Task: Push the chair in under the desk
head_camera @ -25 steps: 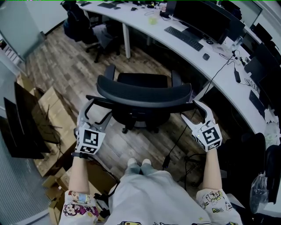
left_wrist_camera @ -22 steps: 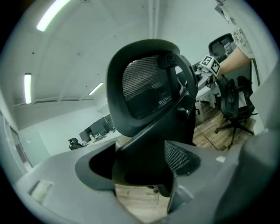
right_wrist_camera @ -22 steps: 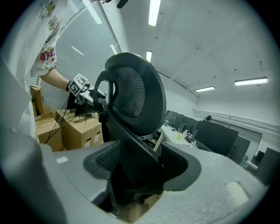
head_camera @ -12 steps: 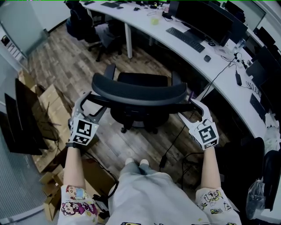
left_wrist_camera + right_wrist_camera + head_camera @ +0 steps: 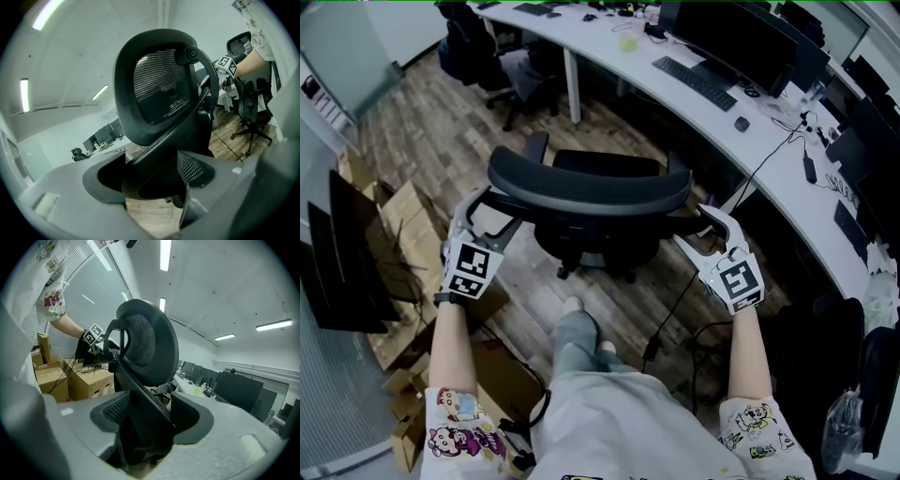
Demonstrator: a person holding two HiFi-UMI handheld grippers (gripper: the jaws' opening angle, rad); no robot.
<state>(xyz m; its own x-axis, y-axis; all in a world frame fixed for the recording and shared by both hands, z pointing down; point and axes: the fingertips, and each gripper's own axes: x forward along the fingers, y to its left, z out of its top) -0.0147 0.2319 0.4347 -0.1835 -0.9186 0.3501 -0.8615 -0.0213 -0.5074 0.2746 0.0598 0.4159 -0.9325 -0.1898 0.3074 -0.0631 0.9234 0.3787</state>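
Note:
A black mesh office chair (image 5: 586, 187) stands on the wood floor with its back towards me, short of the curved white desk (image 5: 609, 52). My left gripper (image 5: 495, 214) holds the left end of the back frame, and my right gripper (image 5: 701, 230) holds the right end. In the left gripper view the chair's frame (image 5: 159, 89) runs down between the jaws of the left gripper (image 5: 150, 187). In the right gripper view the chair's frame (image 5: 145, 348) fills the gap of the right gripper (image 5: 145, 427), whose jaws are closing slightly on it.
On the desk are dark monitors (image 5: 741, 37), a keyboard (image 5: 692, 80) and a mouse (image 5: 740, 121). Cardboard boxes (image 5: 403, 225) and a dark panel (image 5: 347, 253) stand at the left. Cables (image 5: 675, 300) trail on the floor. Another chair (image 5: 487, 66) sits far left.
The chair and both grippers have moved forward, towards the desk. One of the person's feet has stepped forward behind the chair.

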